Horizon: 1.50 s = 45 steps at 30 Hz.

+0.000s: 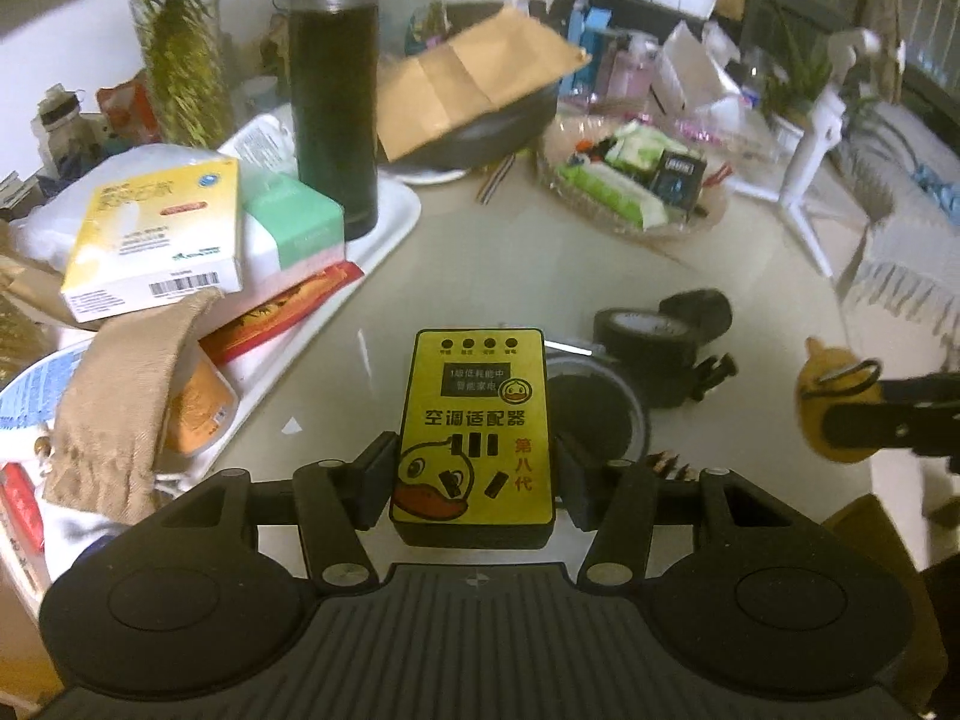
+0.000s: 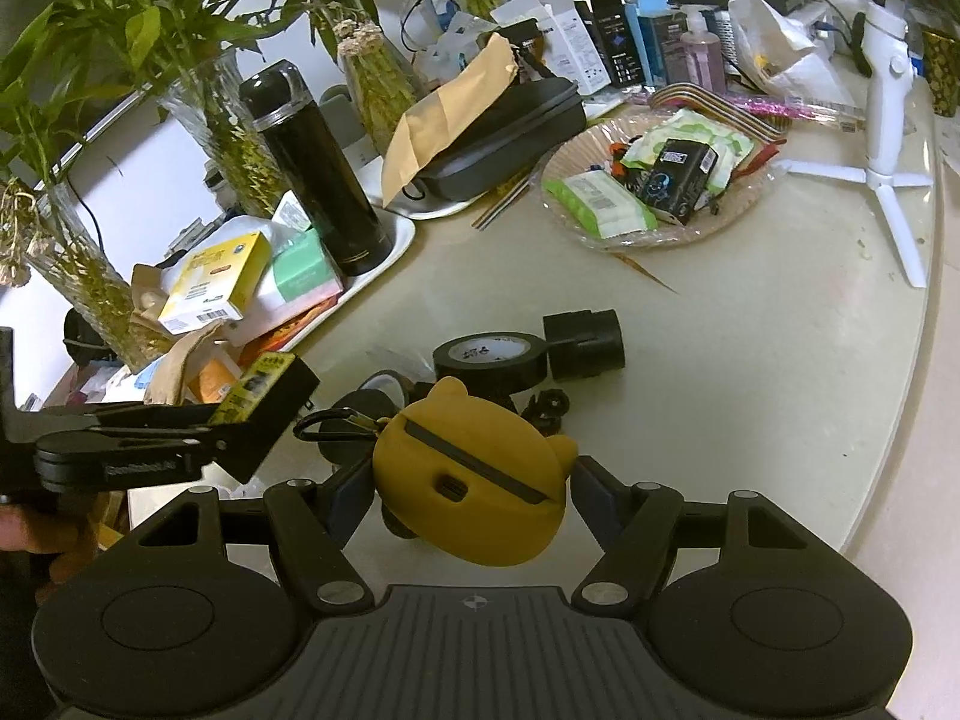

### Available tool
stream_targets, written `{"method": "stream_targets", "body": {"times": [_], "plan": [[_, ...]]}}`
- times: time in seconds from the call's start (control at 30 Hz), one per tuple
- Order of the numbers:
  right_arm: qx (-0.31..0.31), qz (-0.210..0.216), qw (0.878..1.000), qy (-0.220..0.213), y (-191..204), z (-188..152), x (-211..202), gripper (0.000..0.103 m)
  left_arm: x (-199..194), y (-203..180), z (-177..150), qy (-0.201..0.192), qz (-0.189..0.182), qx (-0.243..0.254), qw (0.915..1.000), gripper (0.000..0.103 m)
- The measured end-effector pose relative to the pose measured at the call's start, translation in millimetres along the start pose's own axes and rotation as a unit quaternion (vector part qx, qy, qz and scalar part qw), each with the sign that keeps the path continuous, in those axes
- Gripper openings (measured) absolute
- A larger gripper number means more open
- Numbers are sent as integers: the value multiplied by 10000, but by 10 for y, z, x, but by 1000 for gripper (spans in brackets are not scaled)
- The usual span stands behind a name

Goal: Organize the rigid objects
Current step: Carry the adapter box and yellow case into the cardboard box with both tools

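We are gripping a yellow adapter box (image 1: pixel 477 438) in the left gripper (image 1: pixel 474 474): its jaws are pressing on both long sides of the box, whose duck-printed face is turned up at the camera. In the right wrist view the box (image 2: pixel 264 396) is showing at the left edge, clamped at the tip of that gripper (image 2: pixel 240 420) and hanging clear above the table (image 2: pixel 750 360).

We are holding a yellow bear-shaped case (image 2: pixel 474 480) in the right gripper (image 2: pixel 474 492), its jaws closed on the case's two sides. A black carabiner (image 2: pixel 327 423) is sticking out from the case's left. From the left wrist the case (image 1: pixel 831 402) is appearing at the right edge, clasped by the right gripper (image 1: pixel 864 414).

Beyond both grippers, a roll of black tape (image 2: pixel 489 360) is lying flat on the table, with a short black cylinder (image 2: pixel 585 339) touching it on the right. A small black clip (image 2: pixel 549 405) is lying just in front of the tape.

To the left, a white tray (image 1: pixel 396 228) is carrying a tall dark flask (image 1: pixel 333 90), standing upright, a green box (image 1: pixel 300 228) and a yellow-and-white box (image 1: pixel 159 234) leaning on the pile. A tan cloth pouch (image 1: pixel 129 396) is draped over the tray's near end.

Farther back, a glass dish (image 2: pixel 654 192) is holding wipe packets and a black box, and a white tripod (image 2: pixel 882 138) is standing at the right.
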State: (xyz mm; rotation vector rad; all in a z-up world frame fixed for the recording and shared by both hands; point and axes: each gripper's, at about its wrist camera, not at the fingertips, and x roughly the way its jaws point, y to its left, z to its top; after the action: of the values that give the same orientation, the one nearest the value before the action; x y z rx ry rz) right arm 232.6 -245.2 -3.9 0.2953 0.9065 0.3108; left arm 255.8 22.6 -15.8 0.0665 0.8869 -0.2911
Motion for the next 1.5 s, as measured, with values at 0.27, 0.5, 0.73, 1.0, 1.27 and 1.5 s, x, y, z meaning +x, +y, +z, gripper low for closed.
{"method": "stream_targets", "body": {"times": [0.27,0.5,0.73,1.0,1.27,1.5], "plan": [[-102,154,9998,-95,79,-44,-67,74,-319,-64,-130,-500,-124,-100,9986,54],[-120,236,9995,-157,107,-146,-178,74,-523,-153,-335,-755,-118,-132,9970,54],[-282,315,9989,-191,193,-299,-289,74,-710,-212,-576,-854,-120,-271,9959,54],[-457,309,9979,-344,304,-487,-458,74,-854,-351,-851,-817,-78,-220,9964,54],[-736,285,9963,-330,420,-671,-570,74,-995,-457,-1086,-756,79,-368,9964,54],[-894,212,9957,-98,456,-802,-559,74,-986,-522,-1214,-475,311,-508,9971,54]]}}
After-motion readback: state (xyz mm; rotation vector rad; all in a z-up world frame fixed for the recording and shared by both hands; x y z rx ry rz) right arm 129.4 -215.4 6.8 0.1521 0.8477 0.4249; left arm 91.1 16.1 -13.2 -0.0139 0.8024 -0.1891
